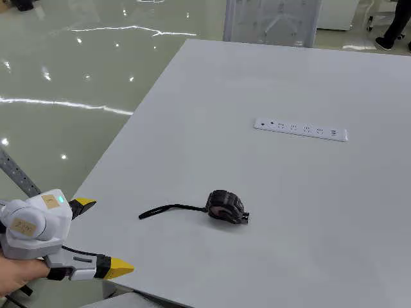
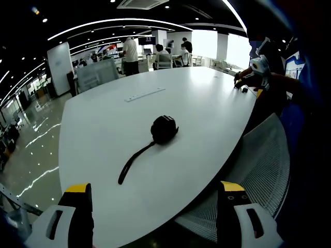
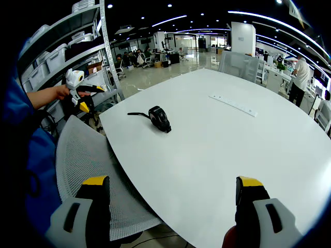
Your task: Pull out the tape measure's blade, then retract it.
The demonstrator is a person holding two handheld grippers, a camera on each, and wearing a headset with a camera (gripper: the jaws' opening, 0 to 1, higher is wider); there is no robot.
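The tape measure lies at lower centre of the head view, its strap trailing left toward the left gripper, judged the nearer, jaws open. The right gripper is likewise open, empty.

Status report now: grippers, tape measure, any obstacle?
Left gripper open, near table edge. Right gripper open, empty. Tape measure on table, untouched, blade in. Power strip far off, no obstacle.
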